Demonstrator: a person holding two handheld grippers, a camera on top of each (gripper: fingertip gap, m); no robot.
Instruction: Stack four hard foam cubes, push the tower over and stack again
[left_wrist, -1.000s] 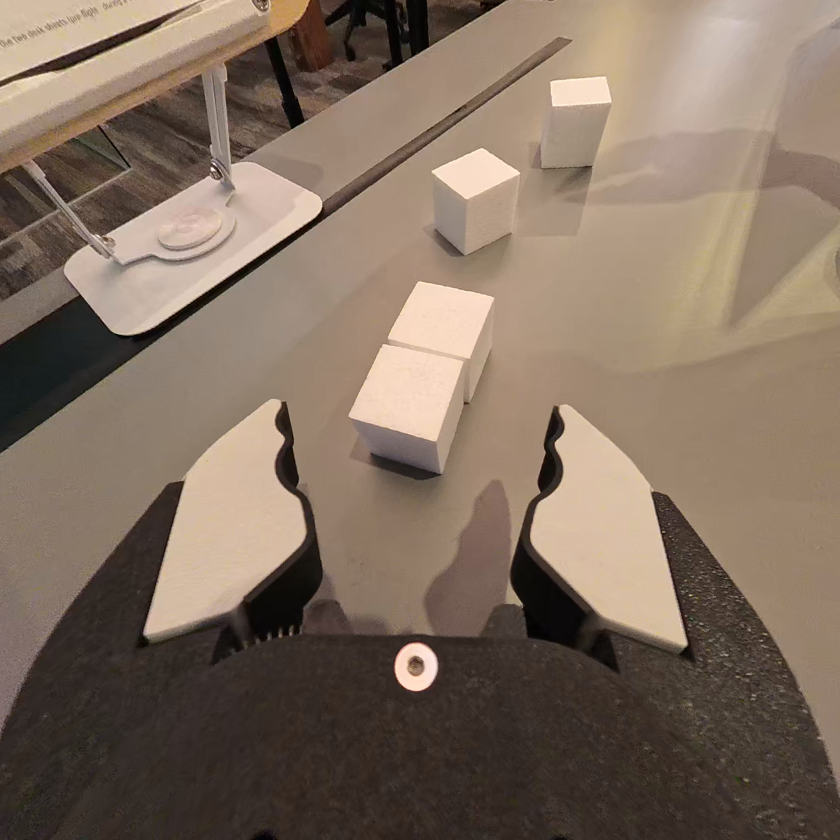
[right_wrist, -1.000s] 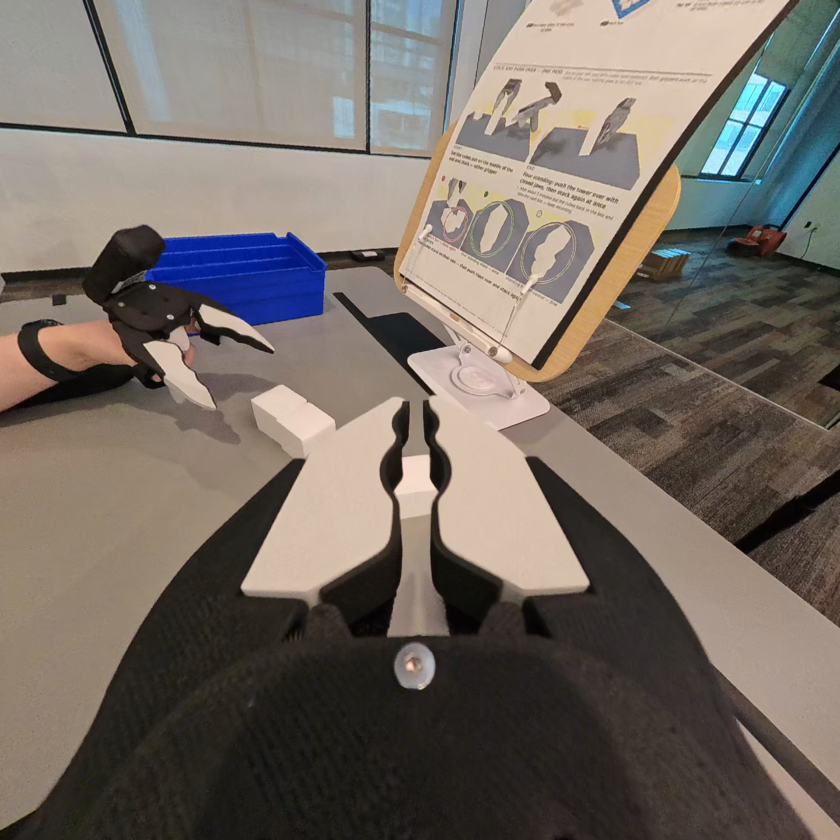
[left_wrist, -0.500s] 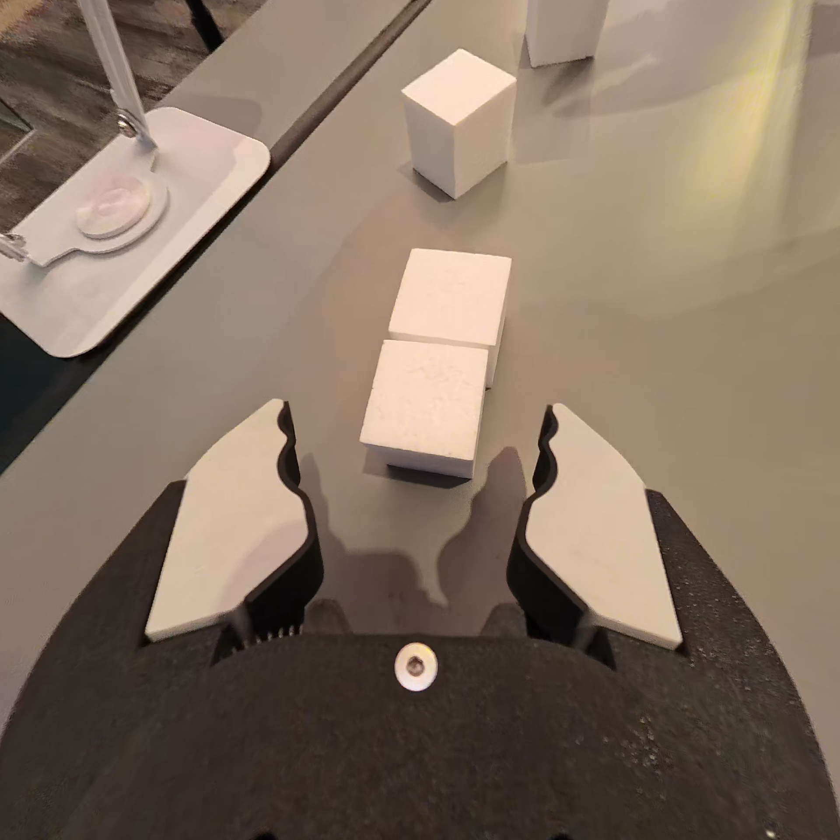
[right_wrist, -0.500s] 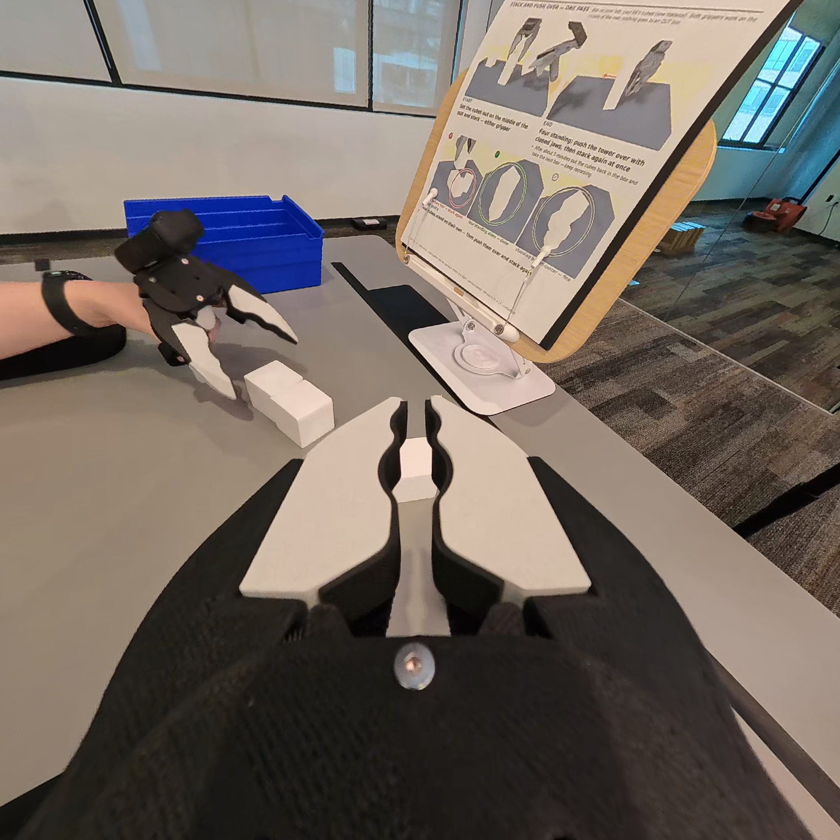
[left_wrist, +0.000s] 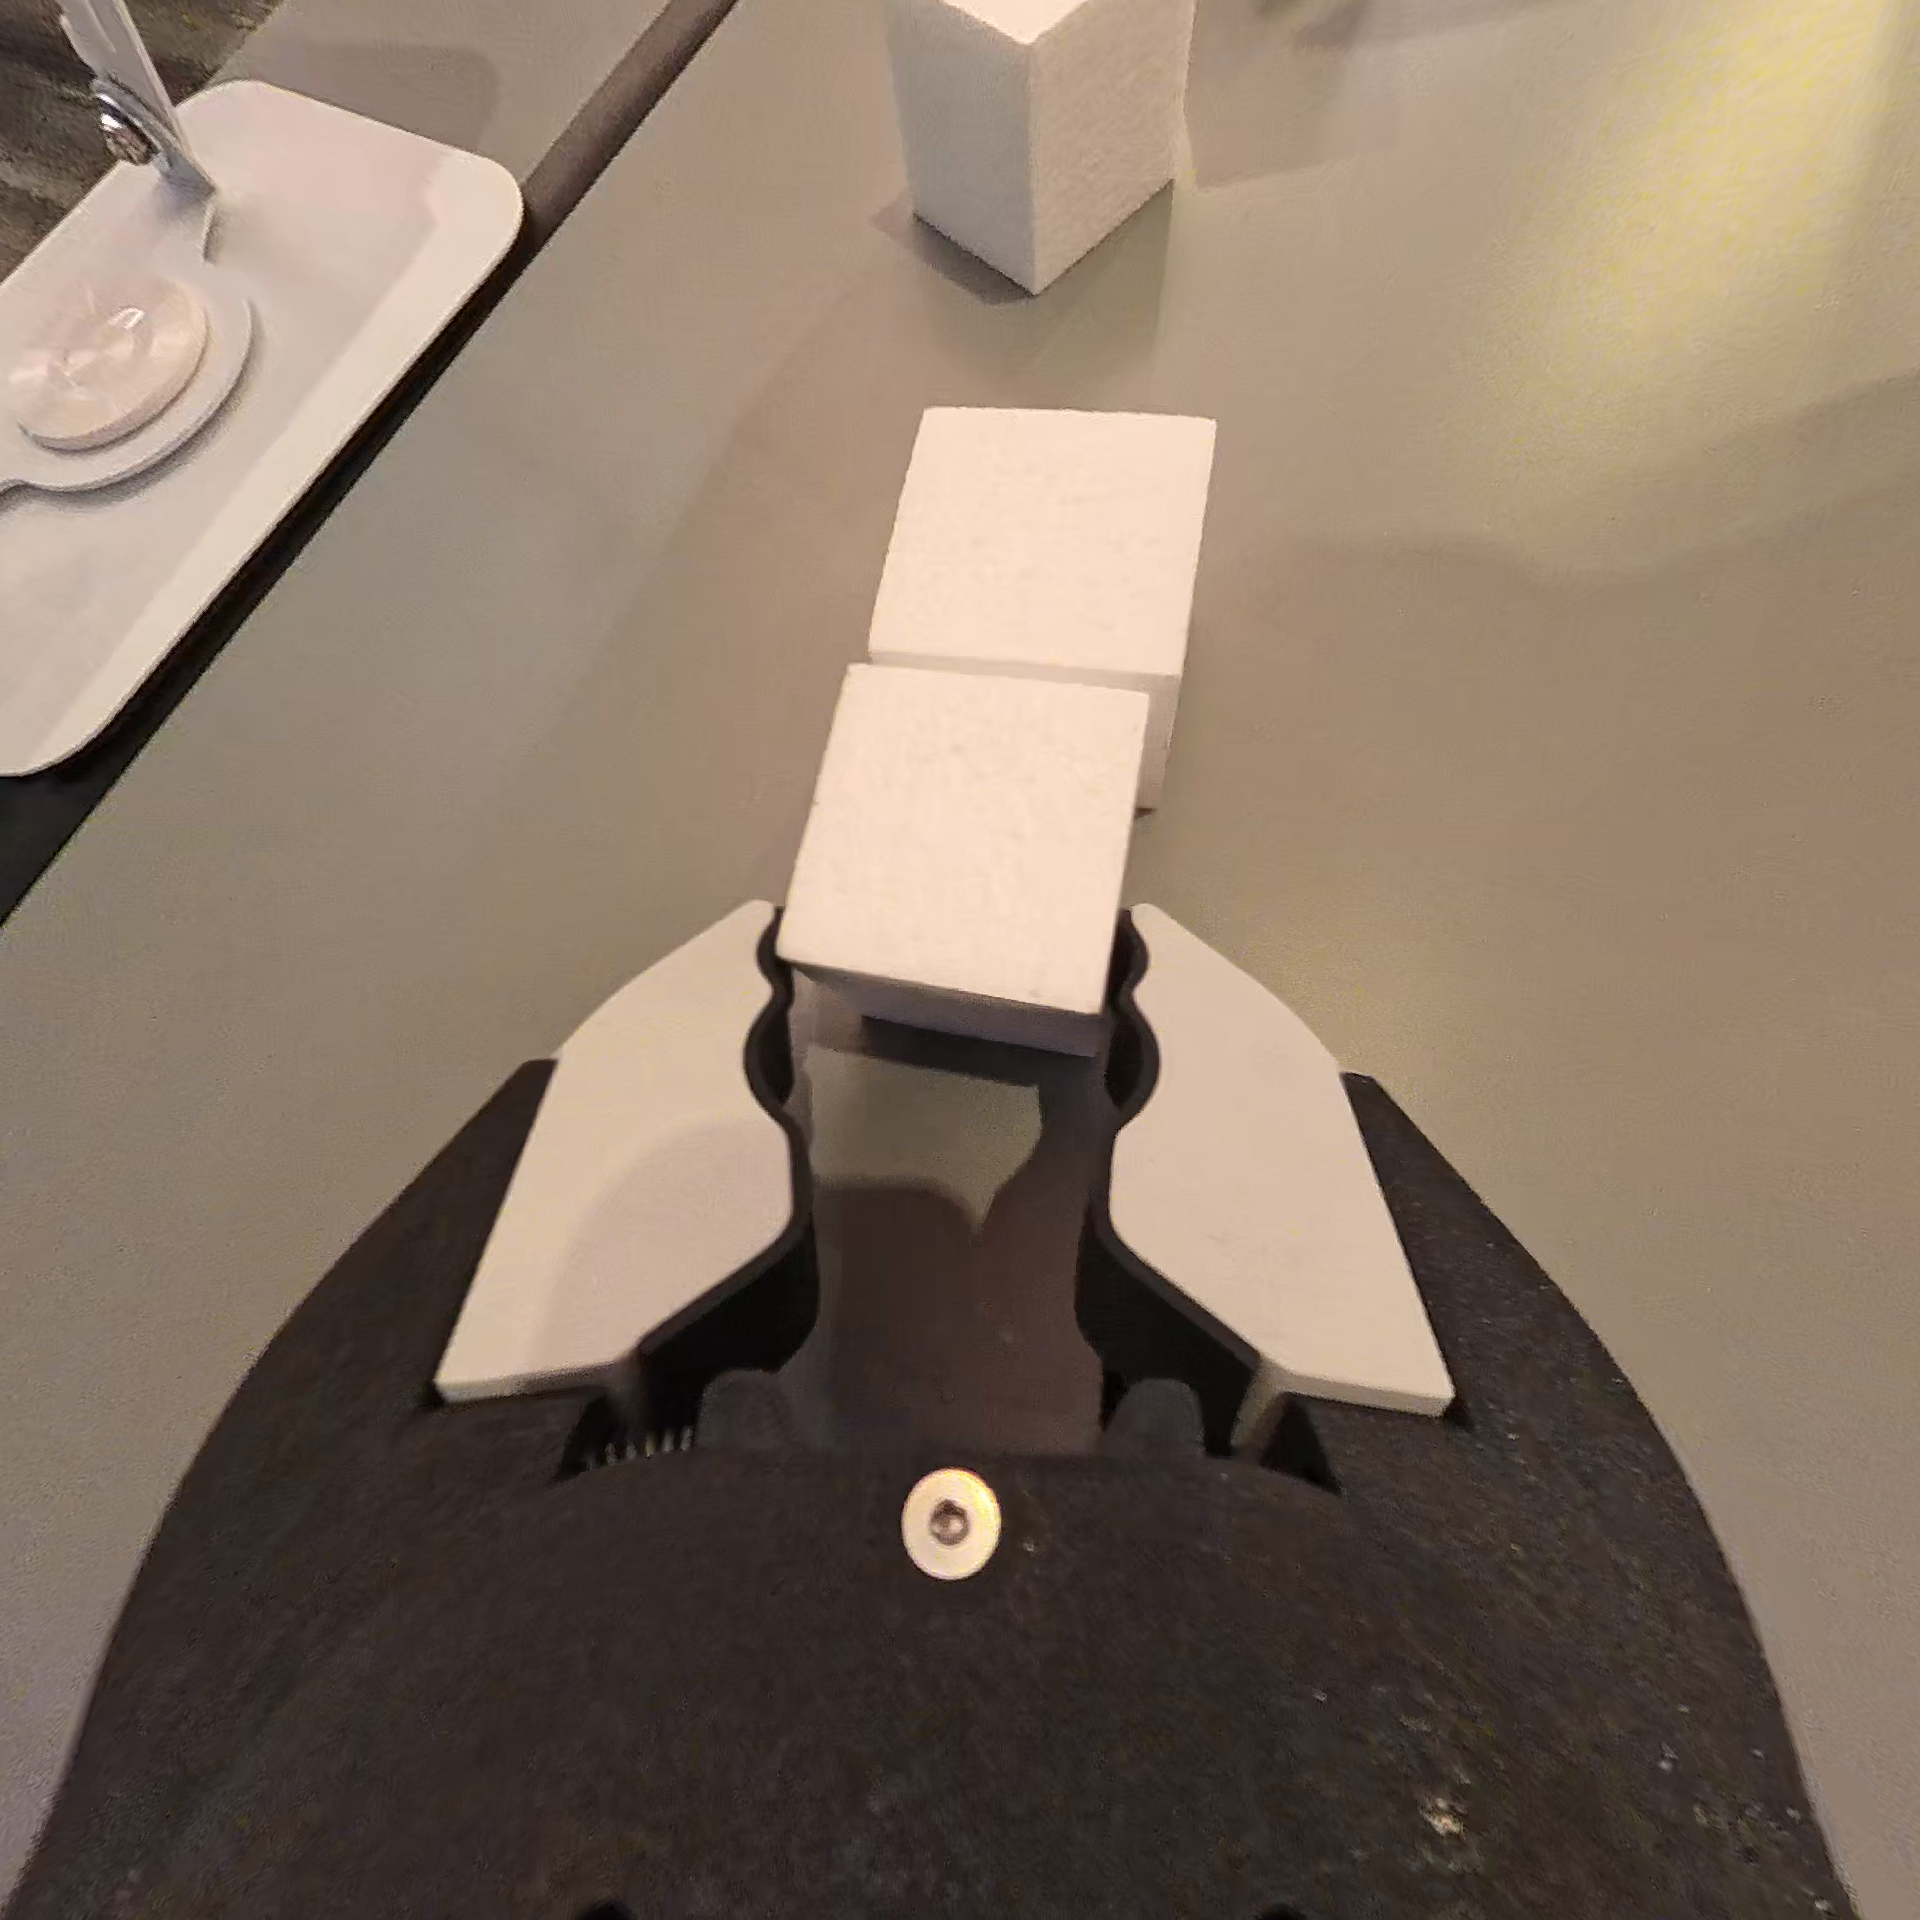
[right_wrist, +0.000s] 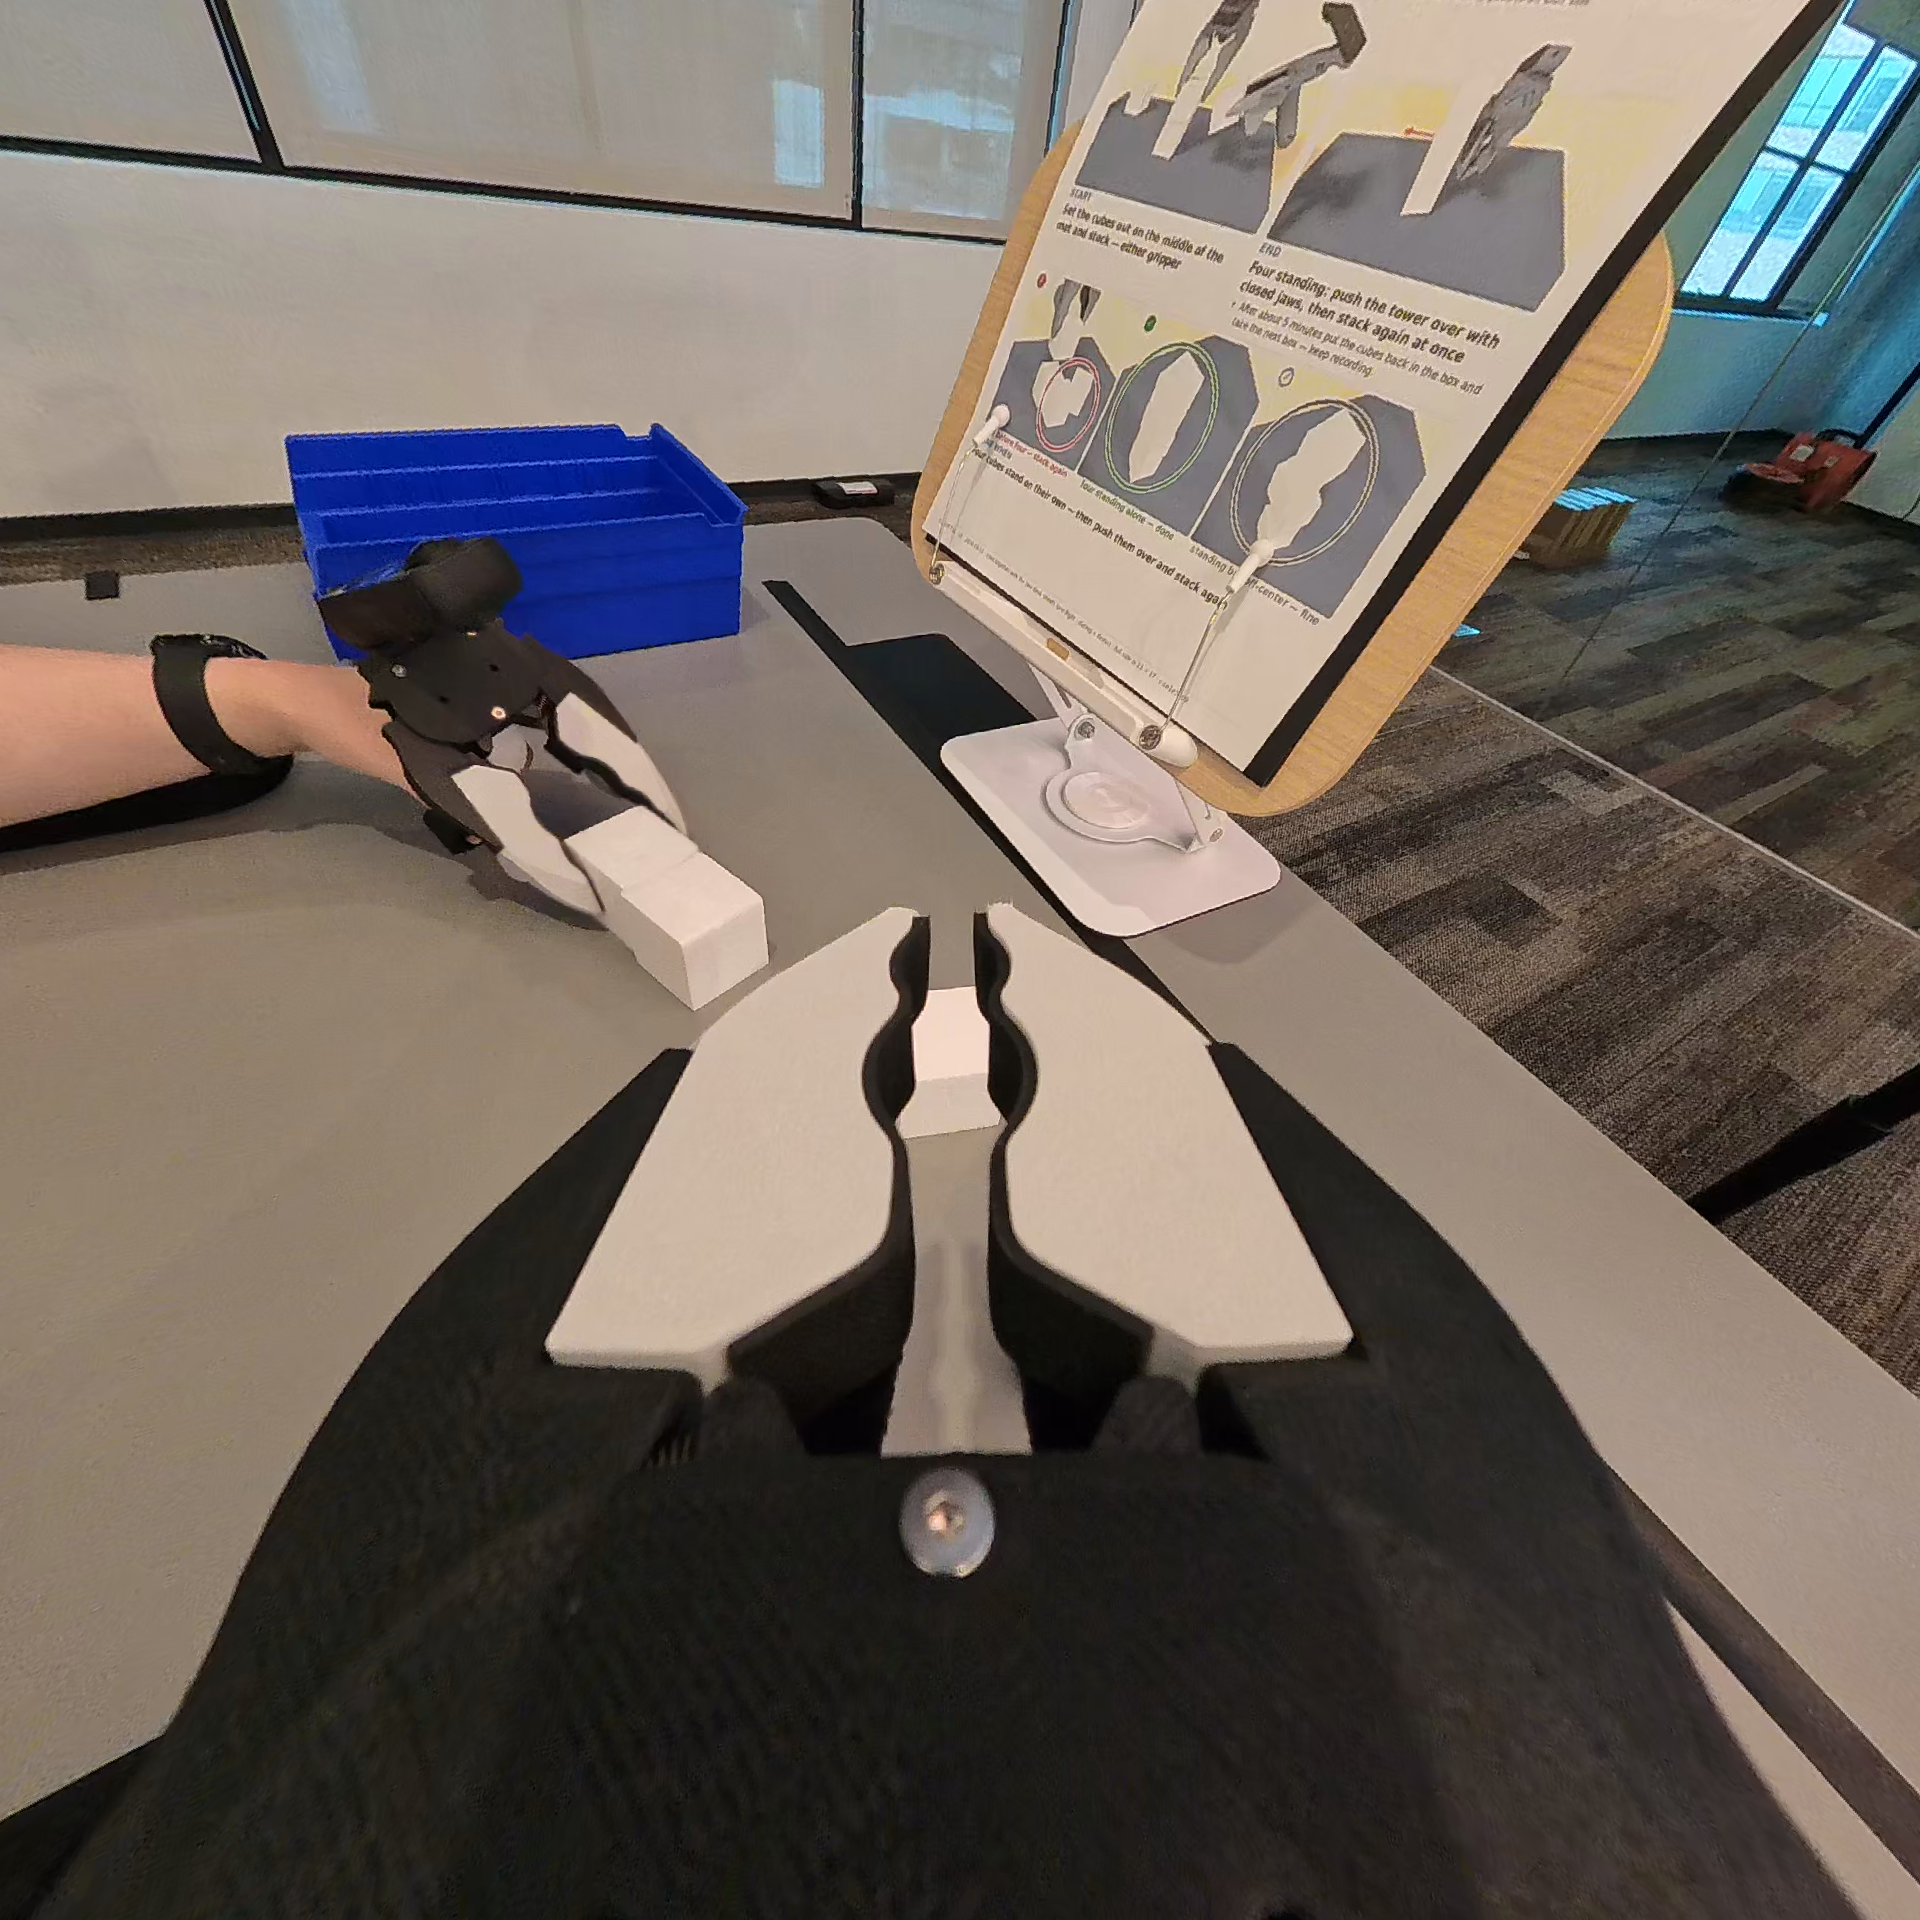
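In the left wrist view, my left gripper (left_wrist: 951, 925) is shut on the near white foam cube (left_wrist: 966, 831), its fingertips pressed against the cube's two sides on the grey table (left_wrist: 1558, 831). A second cube (left_wrist: 1039, 540) touches it from behind. A third cube (left_wrist: 1039, 135) stands farther off. In the right wrist view, the left gripper (right_wrist: 613, 873) holds the same cube (right_wrist: 623, 847), with the second cube (right_wrist: 707, 925) against it. My right gripper (right_wrist: 951, 920) is shut and empty above the table. One cube (right_wrist: 945, 1060) shows on the table through the narrow gap between its fingers.
A blue bin (right_wrist: 520, 520) stands at the table's far side. An instruction board (right_wrist: 1299, 364) on a white base (right_wrist: 1122, 831) stands at the right edge; the base also shows in the left wrist view (left_wrist: 208, 416). A person's forearm (right_wrist: 104, 727) lies on the table. The tips of one gripper are about 35 cm away from the tips of the other.
My left gripper moved forward and down onto the near cube and closed from wide open onto its sides. My right gripper stayed shut and shifted only slightly.
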